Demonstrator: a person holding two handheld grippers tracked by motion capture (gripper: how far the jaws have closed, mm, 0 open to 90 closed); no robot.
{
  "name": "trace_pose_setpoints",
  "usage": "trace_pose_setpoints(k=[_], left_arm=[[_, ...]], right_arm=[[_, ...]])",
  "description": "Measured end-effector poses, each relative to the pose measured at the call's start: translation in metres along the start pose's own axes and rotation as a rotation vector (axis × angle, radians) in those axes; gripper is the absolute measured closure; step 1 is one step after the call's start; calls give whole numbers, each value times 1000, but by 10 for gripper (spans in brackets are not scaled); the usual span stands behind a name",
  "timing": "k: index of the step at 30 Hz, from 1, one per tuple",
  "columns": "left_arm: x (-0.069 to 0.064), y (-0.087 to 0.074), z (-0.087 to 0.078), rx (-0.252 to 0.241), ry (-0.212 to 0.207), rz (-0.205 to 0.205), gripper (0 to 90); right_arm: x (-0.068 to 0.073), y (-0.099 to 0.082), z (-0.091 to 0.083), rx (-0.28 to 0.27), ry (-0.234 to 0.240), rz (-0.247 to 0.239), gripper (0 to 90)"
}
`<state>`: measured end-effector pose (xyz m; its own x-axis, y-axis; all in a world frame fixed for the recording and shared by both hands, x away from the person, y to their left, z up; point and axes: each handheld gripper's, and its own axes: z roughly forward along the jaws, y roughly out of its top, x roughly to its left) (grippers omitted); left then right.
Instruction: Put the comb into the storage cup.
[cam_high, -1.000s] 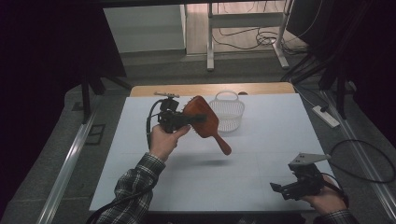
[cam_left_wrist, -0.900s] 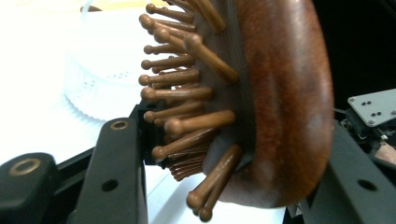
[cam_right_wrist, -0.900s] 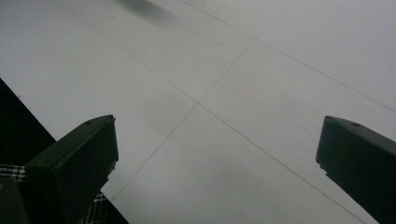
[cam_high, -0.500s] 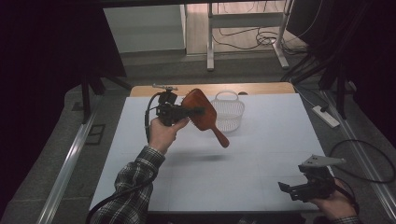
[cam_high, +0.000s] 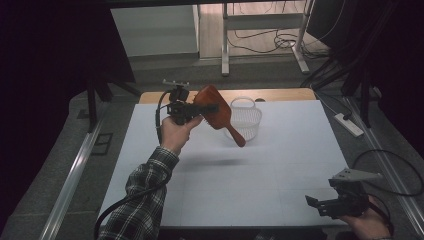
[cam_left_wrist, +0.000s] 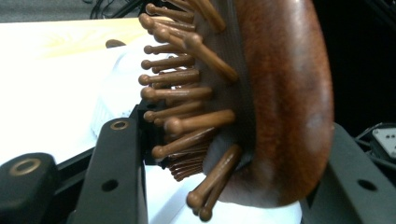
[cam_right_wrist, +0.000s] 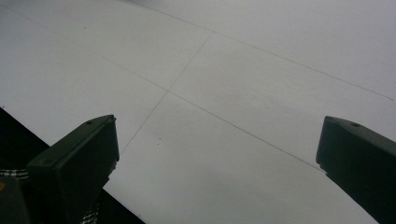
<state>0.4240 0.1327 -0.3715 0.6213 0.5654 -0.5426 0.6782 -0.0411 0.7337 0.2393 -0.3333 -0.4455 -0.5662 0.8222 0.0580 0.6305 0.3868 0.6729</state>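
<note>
White basket (cam_high: 246, 118) just behind raised hairbrush (cam_high: 217, 113), perhaps touching; table (cam_high: 260, 175) middle open between claws.

One wooden hairbrush (cam_high: 216, 111), one white basket (cam_high: 246, 118), two grippers: left (cam_high: 192, 108), right (cam_high: 325, 205).

This looks like a lab or a test room, not a home. A white table (cam_high: 280, 165) stands on a grey floor between dark curtains (cam_high: 60, 45). At 12 o'clock, loose cables (cam_high: 265, 37) lie under a metal frame; at 3 o'clock, a power strip (cam_high: 348, 124).
</note>
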Motion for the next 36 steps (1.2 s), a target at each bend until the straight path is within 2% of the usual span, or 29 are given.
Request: trace_pose_setpoints(k=[13,22,29,36], left_arm=[[10,16,-2,-46,26,-42,522],[16,26,-2,-77,48,-62,523],[19,33,2,-103,64,-78,525],[21,37,15,-113,84,-84,524]], right_arm=[[2,1,2,21,-7,-20,0],[1,1,2,22,-1,-16,0],[2,1,3,28,1,-20,0],[2,0,3,30,4,-21,0]])
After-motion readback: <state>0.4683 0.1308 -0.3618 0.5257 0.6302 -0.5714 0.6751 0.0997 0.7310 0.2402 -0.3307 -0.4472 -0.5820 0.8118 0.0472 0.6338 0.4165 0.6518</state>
